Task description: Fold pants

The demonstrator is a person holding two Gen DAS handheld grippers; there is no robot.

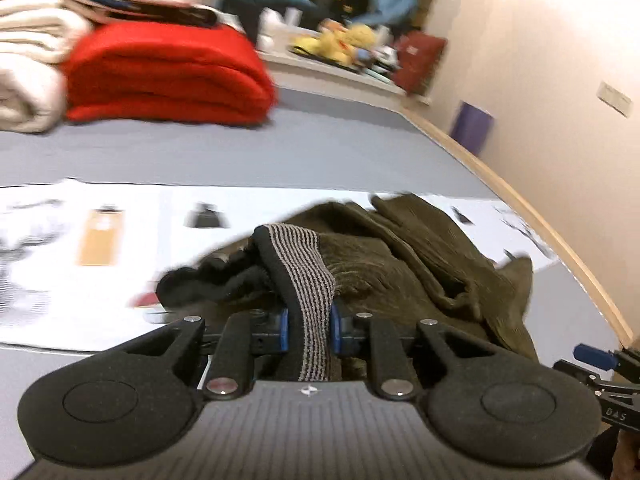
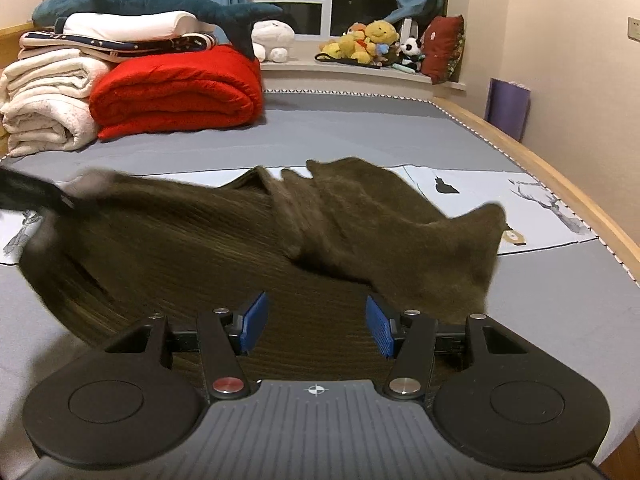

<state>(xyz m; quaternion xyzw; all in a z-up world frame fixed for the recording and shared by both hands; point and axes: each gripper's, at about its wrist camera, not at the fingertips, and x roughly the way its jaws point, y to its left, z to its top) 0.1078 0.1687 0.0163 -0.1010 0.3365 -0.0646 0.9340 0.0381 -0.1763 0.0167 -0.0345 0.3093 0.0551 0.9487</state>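
Dark olive corduroy pants [image 1: 420, 248] lie crumpled on a grey bed sheet [image 1: 280, 148]. My left gripper [image 1: 308, 330] is shut on the pants' striped grey-and-black waistband [image 1: 312, 272], which stands pinched between its blue pads and is lifted off the bed. In the right wrist view the pants [image 2: 240, 240] spread across the bed, their left part blurred and raised. My right gripper [image 2: 316, 324] hovers over the near edge of the fabric, open, its blue pads [image 2: 252, 320] apart with nothing pressed between them. One blue pad of it shows at the left wrist view's right edge [image 1: 592, 356].
A folded red blanket [image 2: 176, 92] and cream blankets [image 2: 44, 108] with a blue shark plush [image 2: 140, 0] are stacked at the bed's far left. Stuffed toys [image 2: 372, 44] line the windowsill. A wooden bed rail [image 2: 560, 188] runs along the right beside the wall.
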